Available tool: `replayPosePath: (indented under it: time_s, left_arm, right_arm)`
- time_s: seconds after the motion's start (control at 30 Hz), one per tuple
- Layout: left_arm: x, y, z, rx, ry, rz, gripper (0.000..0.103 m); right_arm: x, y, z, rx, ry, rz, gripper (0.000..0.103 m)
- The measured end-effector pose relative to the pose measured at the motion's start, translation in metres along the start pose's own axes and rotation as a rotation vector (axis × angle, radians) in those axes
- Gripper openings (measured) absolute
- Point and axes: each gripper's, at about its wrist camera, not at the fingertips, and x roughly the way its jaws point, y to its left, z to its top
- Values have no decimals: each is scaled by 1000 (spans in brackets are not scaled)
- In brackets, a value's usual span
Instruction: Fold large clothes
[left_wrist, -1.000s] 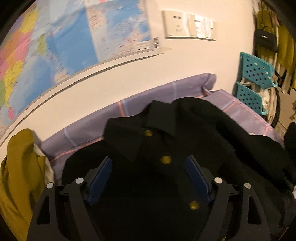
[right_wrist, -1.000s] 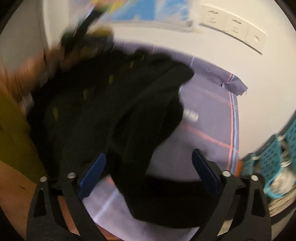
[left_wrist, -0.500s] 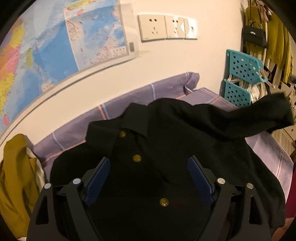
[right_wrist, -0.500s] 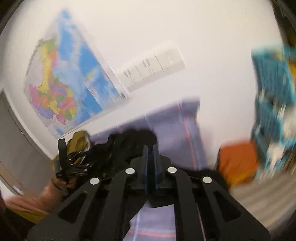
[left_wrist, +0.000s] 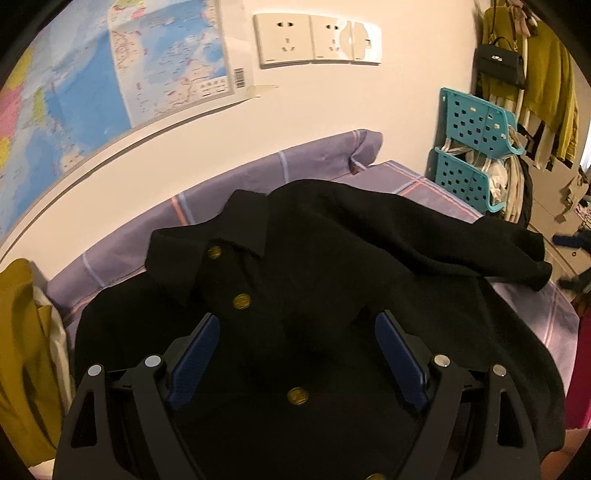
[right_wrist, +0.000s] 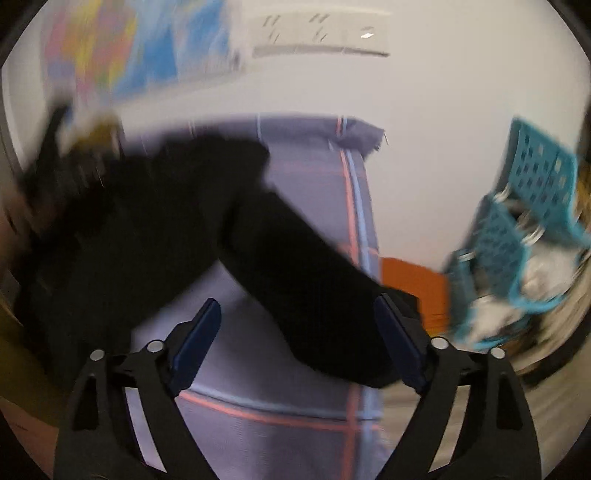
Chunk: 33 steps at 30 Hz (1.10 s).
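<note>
A black coat (left_wrist: 314, 277) with gold buttons (left_wrist: 241, 301) lies face up on a lilac plaid bed sheet (left_wrist: 258, 177), collar toward the wall. Its sleeve (left_wrist: 480, 247) is draped over the coat's right side. My left gripper (left_wrist: 297, 325) hovers open above the button front, gripping nothing. The right wrist view is blurred. There my right gripper (right_wrist: 297, 306) has its jaws opening. The black sleeve (right_wrist: 295, 266) runs between them, close to the right finger, and the pads do not press on it.
Teal perforated baskets (left_wrist: 476, 147) stand stacked past the bed's right end. A mustard garment (left_wrist: 18, 350) lies at the left edge. A map (left_wrist: 92, 92) and wall sockets (left_wrist: 317, 40) are on the wall. Clothes and a black handbag (left_wrist: 498, 62) hang at far right.
Half a second ago the right gripper was shut and held the sleeve up in the air. Now the sleeve lies across the coat and the right jaws stand apart, tipped down toward the bed.
</note>
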Motion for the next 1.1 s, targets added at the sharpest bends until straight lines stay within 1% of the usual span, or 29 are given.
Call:
replayPosePath:
  time_s: [0.07,0.1,0.13,0.17,0.2,0.23,0.3,0.33,0.4,0.43,0.5,0.6,0.7,0.73,0.77,0.8,0.87,0.9,0.93,0.97,1.0,1.03,1.07,1.1]
  left_arm:
    - [2,-8,3,6,3,-13,84]
    - [2,-12,4,8,4,-19,84]
    - [2,-16,5,14,4,-27,84]
    - [1,-20,5,21,1,-30,84]
    - [1,-22,6,25,0,-32,84]
    - [-1,-25,6,30,-3,-35,84]
    - [-4,-26,7,33,-10,-44,85]
    - [-5,-26,8,32,-13,-49,85]
    - [-6,-26,9,27,-18,-62,85]
    - [-6,-26,10,22,-22,-70,85]
    - [-6,-27,11,17,-28,-88,86]
    - [-3,-32,12,10,-31,-129,86]
    - [1,-40,14,13,-30,-162,86]
    - [1,-42,13,14,-32,-167,86]
    - [0,-43,13,14,-35,-177,86]
    - [-1,-43,12,14,-37,-184,86]
    - [-5,-40,9,13,-39,-181,86]
    - [-7,-38,8,13,-40,-177,86]
    - [-10,-34,5,11,-42,-171,86]
    - [-13,-27,1,4,-43,-163,86]
    - [-14,-22,-2,-3,-41,-160,86]
    - [-15,-18,-4,-10,-40,-158,86]
    - [-16,-13,-7,-18,-37,-151,86]
    - [-15,-9,-9,-27,-32,-146,86]
  right_arm:
    - [19,6,-9,-46,48,-59,71]
    - [31,4,-13,-57,77,-108,62]
    - [35,1,-14,-47,79,-104,51]
    - [32,-7,-12,-7,60,-66,38]
    - [27,-15,-6,9,60,-79,17]
    - [19,-24,0,26,54,-79,12]
    - [-8,-49,20,95,30,-70,10]
    - [-18,-58,30,117,34,-60,9]
    - [-43,-70,59,112,82,4,9]
    - [-52,-69,71,96,97,23,9]
    - [-67,-59,90,58,149,114,10]
    - [-79,-20,113,-33,212,282,11]
    - [-84,21,124,-60,198,465,12]
    - [-82,37,125,-56,189,551,12]
    - [-78,54,125,-69,182,610,12]
    - [-72,67,123,-82,181,639,11]
    - [-55,85,117,-103,200,628,15]
    - [-49,87,114,-100,198,619,22]
    - [-45,86,110,-106,187,584,50]
    - [-43,83,105,-114,171,516,65]
    - [-43,81,98,-128,145,423,75]
    - [-43,83,91,-156,138,382,74]
    - [-44,86,84,-176,142,368,74]
    - [-44,90,75,-178,150,381,74]
